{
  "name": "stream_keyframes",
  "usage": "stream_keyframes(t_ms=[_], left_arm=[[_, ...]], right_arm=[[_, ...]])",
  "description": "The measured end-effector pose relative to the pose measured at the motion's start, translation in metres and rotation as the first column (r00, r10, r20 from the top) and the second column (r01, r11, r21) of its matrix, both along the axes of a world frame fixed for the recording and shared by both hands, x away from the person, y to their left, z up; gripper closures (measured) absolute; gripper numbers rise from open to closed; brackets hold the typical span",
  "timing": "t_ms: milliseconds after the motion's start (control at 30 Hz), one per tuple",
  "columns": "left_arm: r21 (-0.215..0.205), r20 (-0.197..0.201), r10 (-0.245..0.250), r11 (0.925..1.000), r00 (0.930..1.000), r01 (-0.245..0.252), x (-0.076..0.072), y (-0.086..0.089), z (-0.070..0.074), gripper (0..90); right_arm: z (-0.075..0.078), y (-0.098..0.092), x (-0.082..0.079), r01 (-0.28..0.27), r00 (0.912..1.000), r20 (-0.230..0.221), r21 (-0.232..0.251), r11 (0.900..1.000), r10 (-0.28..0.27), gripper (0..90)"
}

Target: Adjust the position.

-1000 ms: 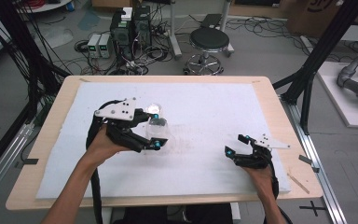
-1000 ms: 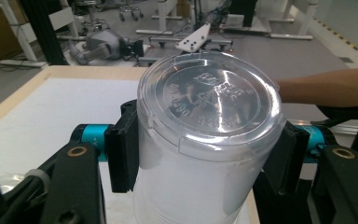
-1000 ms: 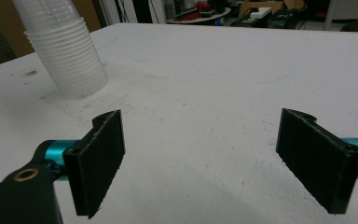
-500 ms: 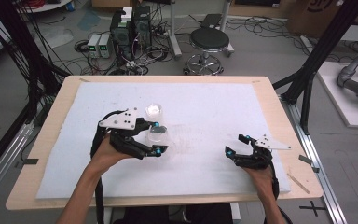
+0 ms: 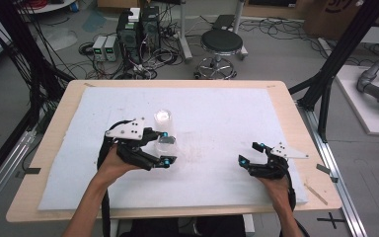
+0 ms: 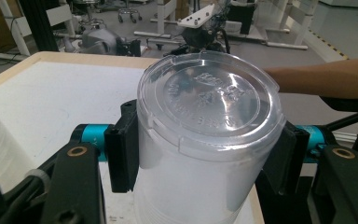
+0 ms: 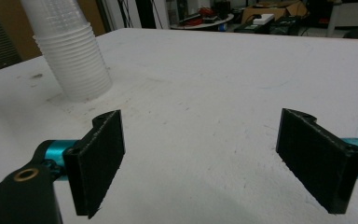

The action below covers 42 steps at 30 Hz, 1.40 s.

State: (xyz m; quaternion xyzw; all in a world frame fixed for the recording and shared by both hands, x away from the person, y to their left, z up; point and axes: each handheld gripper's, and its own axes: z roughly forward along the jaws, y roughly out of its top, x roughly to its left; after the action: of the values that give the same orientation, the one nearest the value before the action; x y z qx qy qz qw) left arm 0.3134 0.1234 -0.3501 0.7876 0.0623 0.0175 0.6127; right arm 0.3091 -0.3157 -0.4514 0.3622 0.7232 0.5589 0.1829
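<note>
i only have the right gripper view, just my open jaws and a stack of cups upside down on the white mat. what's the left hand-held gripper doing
Observer: The left hand-held gripper is shut on a single clear cup, bottom end toward its camera.
Operator: where is that relative to the stack
Observer: In the high view the held cup sits just in front of the stack of cups, on the person's side.
Operator: is the cup upright
Observer: It is tilted, and I cannot tell whether it touches the white mat.
Operator: and where's mine
Observer: The right hand-held gripper is low over the mat's right part, well apart from both.
</note>
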Motion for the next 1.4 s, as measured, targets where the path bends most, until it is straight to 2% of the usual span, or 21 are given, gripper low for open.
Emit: stream_keyframes(t_ms=[200, 300, 400, 467, 567, 633, 733, 867, 1133, 1267, 1400], left_arm=[[-0.01, -0.002, 0.008, 0.9999, 1.0, -0.008, 0.001, 0.002, 0.001, 38.5], [-0.011, 0.003, 0.006, 0.9999, 1.0, -0.006, 0.0, 0.001, 0.002, 38.5], [-0.026, 0.001, 0.004, 0.9997, 1.0, -0.004, -0.001, -0.002, 0.004, 38.5], [-0.033, 0.003, -0.007, 0.9994, 1.0, 0.007, -0.002, -0.005, 0.005, 38.5], [-0.037, 0.003, -0.019, 0.9991, 0.9998, 0.019, -0.005, -0.01, 0.006, 38.6], [-0.038, 0.004, -0.022, 0.999, 0.9997, 0.022, -0.007, -0.013, 0.008, 38.6], [-0.04, 0.007, -0.032, 0.9987, 0.9995, 0.032, -0.007, -0.016, 0.008, 38.6], [-0.052, -0.003, -0.036, 0.998, 0.9993, 0.036, -0.007, -0.019, 0.006, 38.6], [-0.083, -0.004, -0.041, 0.9957, 0.9992, 0.04, -0.01, -0.026, 0.006, 38.8], [-0.085, -0.005, -0.048, 0.9953, 0.9989, 0.047, -0.011, -0.03, 0.005, 38.8], [-0.078, -0.005, -0.053, 0.9956, 0.9986, 0.052, -0.011, -0.033, 0.004, 38.8]], right_arm=[[0.001, -0.003, 0.002, -0.053, 0.9985, -0.01, 0.034, 0.998, 0.054, 15.3], [0.007, -0.003, 0.002, -0.101, 0.9949, 0.006, 0.054, 0.993, 0.1, 15.3], [0.022, 0.003, 0.001, -0.177, 0.9839, 0.04, 0.076, 0.981, 0.174, 15.3], [0.032, 0.01, 0.0, -0.243, 0.9698, 0.04, 0.076, 0.967, 0.241, 15.3], [0.045, 0.022, -0.002, -0.331, 0.9434, 0.046, 0.069, 0.941, 0.329, 15.3], [0.053, 0.03, -0.003, -0.385, 0.9227, 0.052, 0.07, 0.92, 0.382, 15.3], [0.061, 0.043, -0.005, -0.447, 0.894, 0.054, 0.047, 0.893, 0.445, 15.3], [0.067, 0.057, -0.005, -0.51, 0.8603, 0.042, 0.043, 0.859, 0.508, 15.3], [0.068, 0.085, -0.006, -0.573, 0.8191, 0.053, 0.052, 0.818, 0.571, 15.3], [0.068, 0.101, -0.006, -0.612, 0.7911, 0.058, 0.049, 0.79, 0.609, 15.3], [0.069, 0.112, -0.007, -0.631, 0.7755, 0.061, 0.058, 0.773, 0.628, 15.3]])
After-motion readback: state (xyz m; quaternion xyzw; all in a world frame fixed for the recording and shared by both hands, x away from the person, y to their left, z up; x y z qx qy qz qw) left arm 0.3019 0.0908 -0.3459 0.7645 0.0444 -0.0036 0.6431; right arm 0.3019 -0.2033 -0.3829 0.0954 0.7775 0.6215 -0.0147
